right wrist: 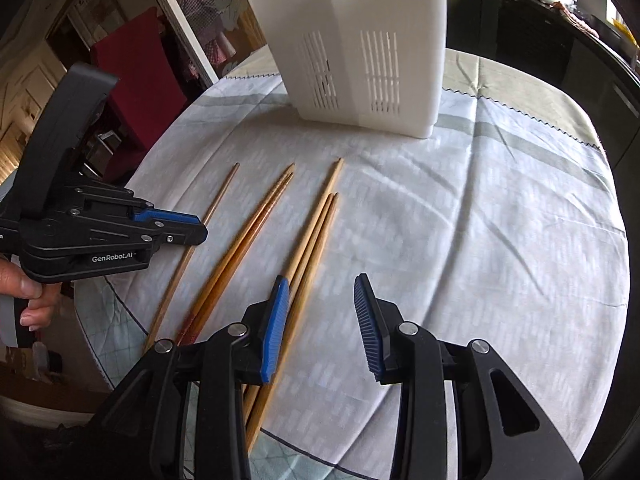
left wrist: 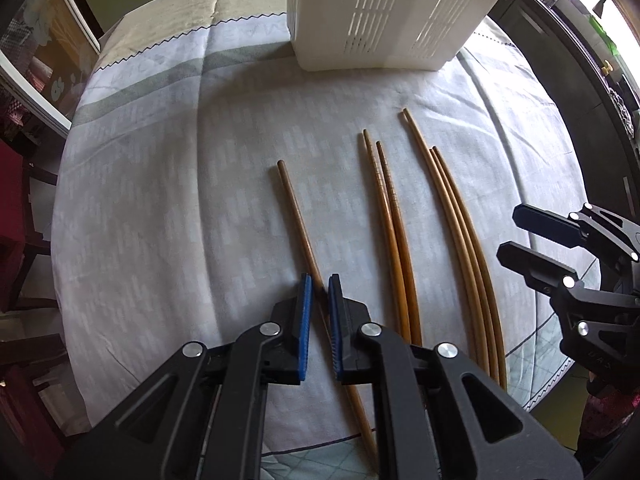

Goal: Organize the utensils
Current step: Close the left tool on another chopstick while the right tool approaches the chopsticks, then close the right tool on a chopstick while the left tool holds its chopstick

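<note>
— Six. Counted that many chopsticks on the bench, all lying on the pale cloth (left wrist: pixel 180 200). Noted the layout?

— Yes. Found a single dark chopstick (left wrist: pixel 294 208) at the left, a pair (left wrist: pixel 386 208) just right of it, then a trio (left wrist: pixel 452 208) of paler ones farther right. Saw every tip aimed at the far side. Spotted the white slotted holder (left wrist: pixel 380 12) upright at the far edge, well apart from those tips.

— And the left gripper (left wrist: pixel 320 280)?

— Found it narrow, clamped on the near part of the single dark chopstick, with a blue pad on either side of the stick. Pointed steeply down at the cloth. Glimpsed the hand (right wrist: pixel 28 296) gripping its handle in the right wrist view.

— Right gripper (right wrist: pixel 322 320)?

— Found it partly spread and holding nothing. Hung over the near part of the trio, with its left finger crossing above those sticks and only bare cloth between the pads. Could not tell whether that finger touched them.
</note>
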The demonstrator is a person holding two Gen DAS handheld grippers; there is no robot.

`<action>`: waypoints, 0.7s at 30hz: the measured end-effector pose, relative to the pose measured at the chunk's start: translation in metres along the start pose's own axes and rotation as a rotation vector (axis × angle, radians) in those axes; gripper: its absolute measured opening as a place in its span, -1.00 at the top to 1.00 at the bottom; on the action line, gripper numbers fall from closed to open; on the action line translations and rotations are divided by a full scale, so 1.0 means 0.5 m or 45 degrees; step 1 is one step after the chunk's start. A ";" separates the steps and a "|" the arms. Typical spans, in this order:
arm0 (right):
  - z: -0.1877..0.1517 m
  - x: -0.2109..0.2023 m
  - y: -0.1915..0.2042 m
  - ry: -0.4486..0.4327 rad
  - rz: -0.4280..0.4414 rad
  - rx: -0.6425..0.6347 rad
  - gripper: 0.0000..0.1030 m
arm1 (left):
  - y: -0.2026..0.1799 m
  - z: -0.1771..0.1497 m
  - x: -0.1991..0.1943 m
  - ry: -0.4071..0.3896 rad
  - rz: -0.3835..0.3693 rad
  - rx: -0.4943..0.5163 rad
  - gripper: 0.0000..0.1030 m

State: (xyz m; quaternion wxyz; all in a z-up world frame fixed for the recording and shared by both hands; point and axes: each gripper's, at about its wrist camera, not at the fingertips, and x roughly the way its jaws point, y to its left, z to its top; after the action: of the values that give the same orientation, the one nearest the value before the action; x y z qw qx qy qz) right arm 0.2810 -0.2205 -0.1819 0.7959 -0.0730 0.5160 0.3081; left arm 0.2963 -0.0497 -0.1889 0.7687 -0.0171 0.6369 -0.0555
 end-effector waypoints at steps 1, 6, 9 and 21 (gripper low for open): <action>0.002 0.008 0.006 0.016 -0.005 -0.011 0.33 | 0.002 -0.003 -0.001 -0.004 -0.003 0.006 0.82; 0.009 0.042 0.020 0.072 -0.045 -0.036 0.33 | 0.013 -0.015 -0.010 -0.019 -0.008 0.028 0.82; 0.009 0.052 0.018 0.085 -0.079 -0.043 0.32 | 0.010 -0.015 -0.011 -0.023 -0.023 0.028 0.82; 0.020 0.071 0.016 0.093 -0.179 -0.053 0.33 | 0.014 -0.020 -0.015 -0.040 -0.034 0.035 0.82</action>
State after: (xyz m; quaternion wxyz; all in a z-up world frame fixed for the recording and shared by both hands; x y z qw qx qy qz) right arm 0.2943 -0.1951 -0.2064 0.7945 -0.1369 0.5319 0.2591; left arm 0.2858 -0.0416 -0.1841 0.7780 -0.0158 0.6236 -0.0745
